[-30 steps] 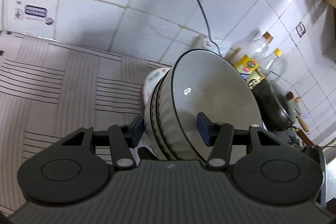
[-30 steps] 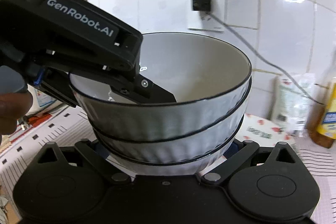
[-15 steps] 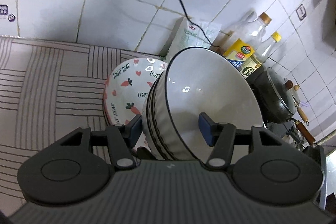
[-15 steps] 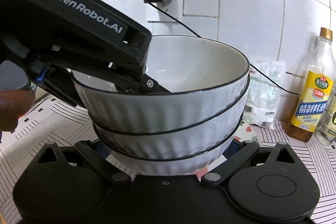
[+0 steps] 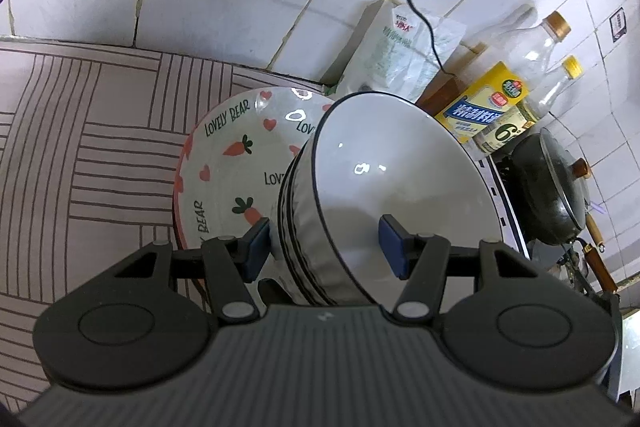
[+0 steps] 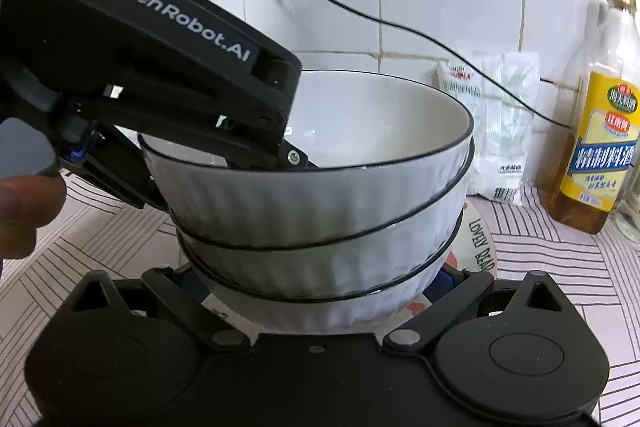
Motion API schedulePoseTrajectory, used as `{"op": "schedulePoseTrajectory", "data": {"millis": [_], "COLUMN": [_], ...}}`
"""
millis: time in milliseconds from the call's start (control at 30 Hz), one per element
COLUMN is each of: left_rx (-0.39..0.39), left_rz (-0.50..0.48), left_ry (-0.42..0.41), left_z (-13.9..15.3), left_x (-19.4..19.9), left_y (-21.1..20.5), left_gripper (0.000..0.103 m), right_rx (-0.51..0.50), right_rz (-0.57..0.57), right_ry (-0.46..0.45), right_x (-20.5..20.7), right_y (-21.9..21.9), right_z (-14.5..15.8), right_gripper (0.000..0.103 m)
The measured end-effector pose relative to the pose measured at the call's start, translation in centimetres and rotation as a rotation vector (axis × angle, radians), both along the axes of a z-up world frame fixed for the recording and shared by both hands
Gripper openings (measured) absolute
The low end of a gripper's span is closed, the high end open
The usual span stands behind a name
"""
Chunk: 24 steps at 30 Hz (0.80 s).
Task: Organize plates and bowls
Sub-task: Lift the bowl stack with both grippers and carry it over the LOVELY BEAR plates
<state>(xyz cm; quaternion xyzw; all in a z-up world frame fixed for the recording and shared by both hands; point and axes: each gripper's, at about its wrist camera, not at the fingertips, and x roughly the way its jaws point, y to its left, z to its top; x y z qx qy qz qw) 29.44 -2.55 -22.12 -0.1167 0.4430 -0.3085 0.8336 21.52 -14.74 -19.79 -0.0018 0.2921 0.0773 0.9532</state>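
Bowls, a nested stack of ribbed white bowls (image 6: 320,211), are held between two grippers. Left gripper (image 5: 324,247) clamps the stack's near wall, one pad inside the top bowl, one outside. Right gripper (image 6: 316,285) cradles the lowest bowl's base from the opposite side; its pads are hidden, so its grip cannot be told. Directly beneath lies the carrot-patterned "Lovely Bear" plate (image 5: 224,163) on the striped counter mat (image 5: 80,147). The coming move probably descends straight onto that plate.

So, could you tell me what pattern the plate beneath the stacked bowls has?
Orange carrots, red hearts and "LOVELY BEAR" lettering on the white round plate; left wrist view.
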Motion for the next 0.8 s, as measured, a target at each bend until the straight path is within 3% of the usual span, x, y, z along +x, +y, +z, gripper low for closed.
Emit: {"op": "schedulePoseTrajectory", "data": {"millis": [367, 800], "left_rx": [0.013, 0.067], "left_rz": [0.025, 0.048], "left_ry": [0.014, -0.032], "left_z": [-0.8, -0.2], "left_x": [0.5, 0.0], "left_y": [-0.6, -1.3], "left_gripper": [0.057, 0.057], "right_rx": [0.024, 0.036], "right_rz": [0.0, 0.006], "right_ry": [0.054, 0.074], "right_x": [0.6, 0.7], "right_y": [0.2, 0.0], "right_z": [0.1, 0.2], "right_gripper": [0.101, 0.101]}}
